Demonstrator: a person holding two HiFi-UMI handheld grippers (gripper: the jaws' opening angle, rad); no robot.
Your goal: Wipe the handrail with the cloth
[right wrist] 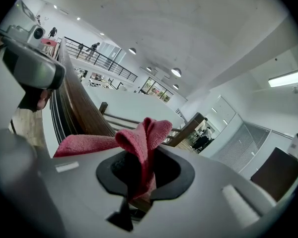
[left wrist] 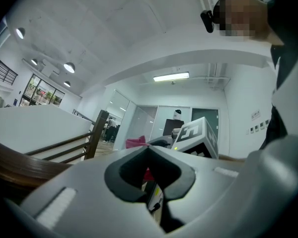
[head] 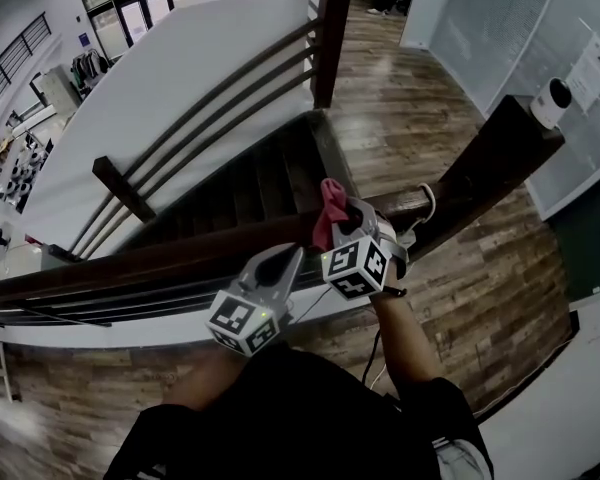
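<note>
The right hand-held gripper [head: 348, 230] is clamped on the pink cloth [right wrist: 143, 135]. A folded bunch of it stands up out of the jaws, and the rest drapes toward the dark wooden handrail [head: 160, 260]. The cloth sits at the rail's right end, just before the rail kinks up to the thick end post [head: 502, 150]. That looks like a sensible starting point, since one pass could then cover the whole rail. Held by a fold, the cloth has a loose flap that can lie flat on the wood.

The left hand-held gripper [head: 280, 264] hovers just beside the right one at the rail's near edge. Its jaws are together with nothing between them, so it seems only to be waiting.

The rail's top runs bare and unbroken toward the far left, which leaves plenty of room for a long stroke. Beyond its far edge the stairs [head: 250, 183] drop away, so the cloth needs a firm grip. On the right, the post limits travel.
</note>
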